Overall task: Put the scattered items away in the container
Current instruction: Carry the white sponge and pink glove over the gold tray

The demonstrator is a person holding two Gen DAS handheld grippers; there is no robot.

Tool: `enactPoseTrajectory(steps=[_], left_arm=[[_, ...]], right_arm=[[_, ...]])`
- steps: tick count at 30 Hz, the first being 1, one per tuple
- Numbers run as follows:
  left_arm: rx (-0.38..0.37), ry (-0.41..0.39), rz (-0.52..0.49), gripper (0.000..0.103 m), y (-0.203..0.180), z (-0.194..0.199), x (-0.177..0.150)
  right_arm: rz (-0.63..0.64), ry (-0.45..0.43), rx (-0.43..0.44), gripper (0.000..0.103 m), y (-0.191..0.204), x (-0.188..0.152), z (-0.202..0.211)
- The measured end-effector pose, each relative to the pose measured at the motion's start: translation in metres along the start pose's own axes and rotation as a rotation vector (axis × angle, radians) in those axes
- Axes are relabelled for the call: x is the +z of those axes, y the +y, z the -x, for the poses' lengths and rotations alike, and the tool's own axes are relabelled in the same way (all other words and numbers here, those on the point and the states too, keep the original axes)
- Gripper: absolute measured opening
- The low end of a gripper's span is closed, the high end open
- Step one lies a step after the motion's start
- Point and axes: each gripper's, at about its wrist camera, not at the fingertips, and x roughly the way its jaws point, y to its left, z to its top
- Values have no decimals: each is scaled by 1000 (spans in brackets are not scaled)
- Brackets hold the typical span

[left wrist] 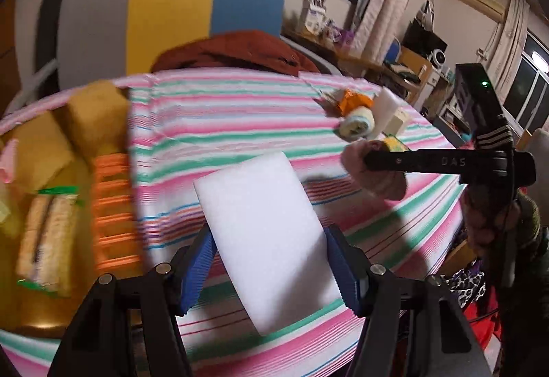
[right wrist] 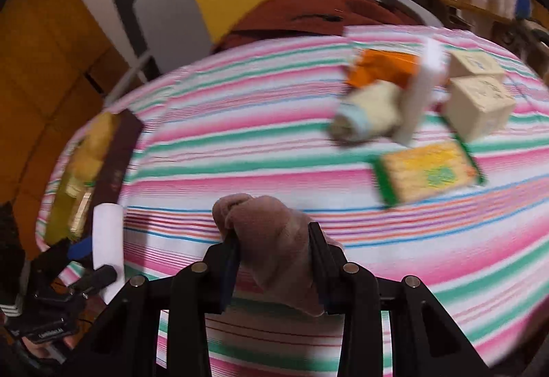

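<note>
Left gripper (left wrist: 271, 260): jaws clamped on a white foam block (left wrist: 264, 239), held clear above the striped cloth (left wrist: 223, 116) that covers the worktop. Right gripper (right wrist: 274, 260): jaws closed on a dusty-pink bundle of soft fabric (right wrist: 274, 239), gripped from both sides and lifted off the cloth; no earlier view is available for comparison.

Container (left wrist: 113, 205): an orange slatted basket at the left edge of the worktop, blurred in both views. Inside it lie tan blocks (left wrist: 92, 116) and a green-edged packet of biscuits (left wrist: 48, 239).

Remaining scattered items cluster toward the far right corner of the worktop: an orange packet (right wrist: 381, 68), a rolled yellow-and-blue cloth (right wrist: 367, 116) just in front of it, a second white foam piece (right wrist: 418, 95) leaning against the roll, two cream boxes (right wrist: 480, 102) beside that piece, and a green-edged cracker packet (right wrist: 429, 171) nearer the front edge.

Beyond the far edge: a rust-coloured garment (left wrist: 240, 51) draped over a seat, backed by a panel of grey, yellow and blue bands (left wrist: 171, 6).
</note>
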Motion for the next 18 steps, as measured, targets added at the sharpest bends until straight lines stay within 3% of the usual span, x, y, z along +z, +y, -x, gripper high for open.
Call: enactPoseTrajectory(steps=[5,12,18], left_arm=[[66,-72,50,65,41,39,-7],[225,-139,155,65,119,87,-19],[327,-153,224,65,175,103,-29]], right_arm=[[48,-50,144,38,66,-2,-7],[178,-62,318,38,173,4,-27],[303,-68,406,38,242,3,-28]])
